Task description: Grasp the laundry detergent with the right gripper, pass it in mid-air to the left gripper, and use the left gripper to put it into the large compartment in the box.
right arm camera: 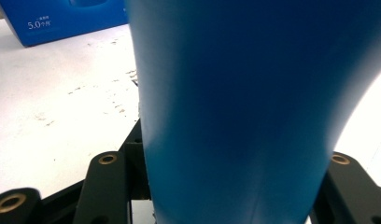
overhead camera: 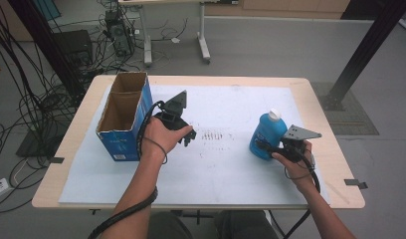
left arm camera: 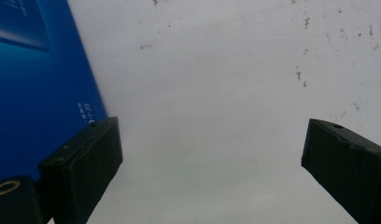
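Observation:
A blue bottle (overhead camera: 267,135) with a white cap stands tilted at the right of the white sheet. My right gripper (overhead camera: 263,146) is shut on its lower body from the near right. In the right gripper view the bottle (right arm camera: 235,112) sits between both jaws of my right gripper (right arm camera: 226,186). An open-topped blue cardboard box (overhead camera: 124,117) stands at the left. My left gripper (overhead camera: 188,137) is just right of it, pointing down at the sheet. In the left gripper view my left gripper (left arm camera: 212,140) is open with bare sheet between its fingers (left arm camera: 86,158), and the box (left arm camera: 34,84) is beside the left one.
A white sheet (overhead camera: 231,174) covers most of the wooden table (overhead camera: 335,164). Faint dark marks (overhead camera: 216,137) dot the sheet's middle. Cables and equipment (overhead camera: 116,35) lie on the floor behind and to the left. A black post (overhead camera: 360,55) rises at the back right.

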Demonstrator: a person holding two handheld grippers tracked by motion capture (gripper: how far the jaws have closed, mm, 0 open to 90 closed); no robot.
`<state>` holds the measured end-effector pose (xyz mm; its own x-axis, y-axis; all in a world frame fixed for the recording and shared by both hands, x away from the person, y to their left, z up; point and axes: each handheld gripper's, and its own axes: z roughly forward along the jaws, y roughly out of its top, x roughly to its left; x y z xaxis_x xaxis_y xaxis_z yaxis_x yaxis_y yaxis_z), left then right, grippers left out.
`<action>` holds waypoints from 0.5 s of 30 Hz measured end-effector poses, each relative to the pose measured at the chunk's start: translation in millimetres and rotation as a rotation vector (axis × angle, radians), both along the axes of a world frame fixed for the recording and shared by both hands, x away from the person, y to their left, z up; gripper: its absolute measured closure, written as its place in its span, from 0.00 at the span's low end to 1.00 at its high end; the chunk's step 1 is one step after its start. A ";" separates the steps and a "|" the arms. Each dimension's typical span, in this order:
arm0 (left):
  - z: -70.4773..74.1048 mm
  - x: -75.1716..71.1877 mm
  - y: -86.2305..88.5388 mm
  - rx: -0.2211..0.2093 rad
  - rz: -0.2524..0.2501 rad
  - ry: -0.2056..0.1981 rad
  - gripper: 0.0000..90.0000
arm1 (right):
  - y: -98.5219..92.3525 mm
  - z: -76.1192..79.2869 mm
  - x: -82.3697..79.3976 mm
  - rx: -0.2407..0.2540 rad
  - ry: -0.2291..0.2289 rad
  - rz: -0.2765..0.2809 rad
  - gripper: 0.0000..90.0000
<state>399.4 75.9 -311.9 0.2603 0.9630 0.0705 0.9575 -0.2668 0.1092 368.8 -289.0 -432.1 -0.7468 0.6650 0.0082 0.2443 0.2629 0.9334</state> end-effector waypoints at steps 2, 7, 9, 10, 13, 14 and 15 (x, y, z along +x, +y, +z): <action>0.1 0.0 0.2 0.000 0.000 -0.001 0.06 | 0.0 0.0 -0.1 0.000 0.000 -0.001 0.50; 0.7 0.1 0.5 0.000 -0.001 -0.001 0.06 | 0.1 0.2 -0.1 -0.001 -0.001 -0.001 0.50; 0.8 0.0 0.7 0.001 -0.001 -0.002 0.06 | 0.4 0.1 -0.7 -0.001 -0.002 -0.005 0.50; 0.8 0.0 0.9 0.002 -0.001 -0.002 0.06 | 0.4 0.2 -0.7 -0.002 -0.001 -0.005 0.50; 0.9 0.2 1.6 0.002 -0.002 -0.001 0.06 | 0.6 0.2 -0.7 -0.002 -0.002 -0.007 0.50; 0.8 0.3 1.7 0.003 -0.003 -0.001 0.06 | 0.7 0.3 -0.8 -0.003 -0.001 -0.007 0.50; 0.9 0.4 1.8 0.003 -0.003 -0.001 0.06 | 0.7 0.3 -0.8 -0.003 -0.001 -0.007 0.50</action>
